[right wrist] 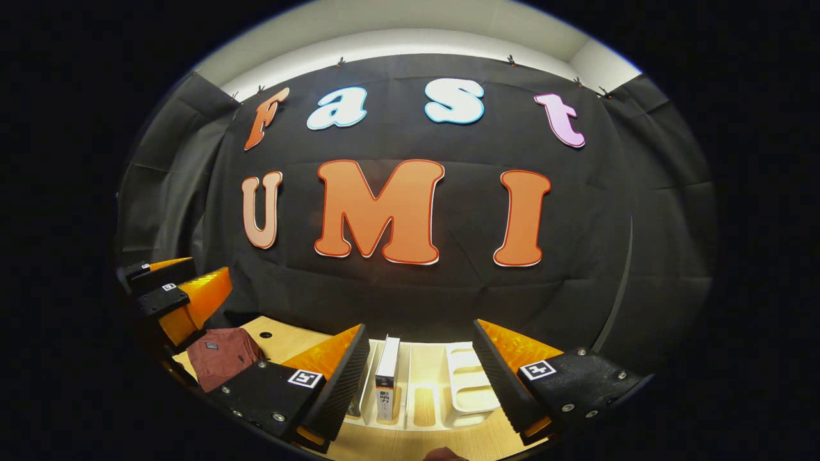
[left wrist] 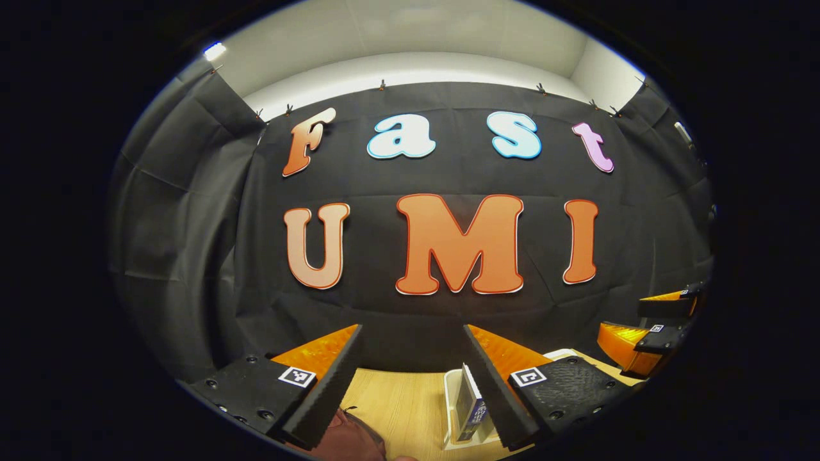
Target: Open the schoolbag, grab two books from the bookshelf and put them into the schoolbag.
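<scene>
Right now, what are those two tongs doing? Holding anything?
Left tongs: open, holding nothing, above the table.
Right tongs: open, holding nothing, in front of the bookshelf.

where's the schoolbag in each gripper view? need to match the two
Left gripper view: the dark red schoolbag sits at the bottom edge, just right of the left tool's left finger, partly cut off.
Right gripper view: it lies lower left on the wooden table, beside the right tool's left finger.
Shared landmark: the white bookshelf holding an upright book, right of the bag in both views.
</scene>
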Motion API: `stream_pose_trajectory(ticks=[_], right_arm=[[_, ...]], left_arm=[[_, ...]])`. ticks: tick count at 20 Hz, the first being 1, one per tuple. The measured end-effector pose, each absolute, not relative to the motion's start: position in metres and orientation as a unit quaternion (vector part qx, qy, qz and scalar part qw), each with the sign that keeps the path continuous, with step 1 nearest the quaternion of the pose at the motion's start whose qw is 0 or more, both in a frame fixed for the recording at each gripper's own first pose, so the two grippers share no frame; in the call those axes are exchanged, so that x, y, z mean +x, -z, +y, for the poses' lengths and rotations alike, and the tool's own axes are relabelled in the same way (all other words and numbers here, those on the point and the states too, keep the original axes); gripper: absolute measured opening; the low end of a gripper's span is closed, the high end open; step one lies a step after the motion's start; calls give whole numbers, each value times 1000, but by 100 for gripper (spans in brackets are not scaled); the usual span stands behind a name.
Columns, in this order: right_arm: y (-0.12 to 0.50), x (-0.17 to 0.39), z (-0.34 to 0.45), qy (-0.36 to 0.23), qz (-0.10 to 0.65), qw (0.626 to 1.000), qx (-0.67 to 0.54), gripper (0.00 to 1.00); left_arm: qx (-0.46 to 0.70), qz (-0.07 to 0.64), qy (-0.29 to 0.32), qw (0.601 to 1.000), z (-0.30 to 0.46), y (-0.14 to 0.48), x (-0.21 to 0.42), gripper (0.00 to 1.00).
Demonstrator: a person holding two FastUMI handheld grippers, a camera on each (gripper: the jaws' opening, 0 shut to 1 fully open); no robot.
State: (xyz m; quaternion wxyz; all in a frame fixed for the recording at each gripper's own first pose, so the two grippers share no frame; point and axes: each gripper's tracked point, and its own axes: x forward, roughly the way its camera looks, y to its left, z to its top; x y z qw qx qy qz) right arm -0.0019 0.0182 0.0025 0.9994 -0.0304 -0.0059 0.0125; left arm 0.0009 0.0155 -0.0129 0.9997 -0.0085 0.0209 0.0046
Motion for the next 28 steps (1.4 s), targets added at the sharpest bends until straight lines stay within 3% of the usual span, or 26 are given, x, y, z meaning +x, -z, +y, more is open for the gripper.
stream_pose_trajectory(ticks=[11,12,20,28], right_arm=[[-3,-3,16,-1,-14,999,-32,96],[-4,-4,16,-1,-14,999,-31,96],[-2,-4,18,-2,-12,999,-33,96],[1,-6,11,13,-9,999,-40,96]], left_arm=[[-11,19,0,1000,21,14,-2,94],[-12,18,-1,1000,22,13,-3,98],[-14,24,-8,1000,34,18,-1,94],[-30,86,0,996,55,70,-4,94]])
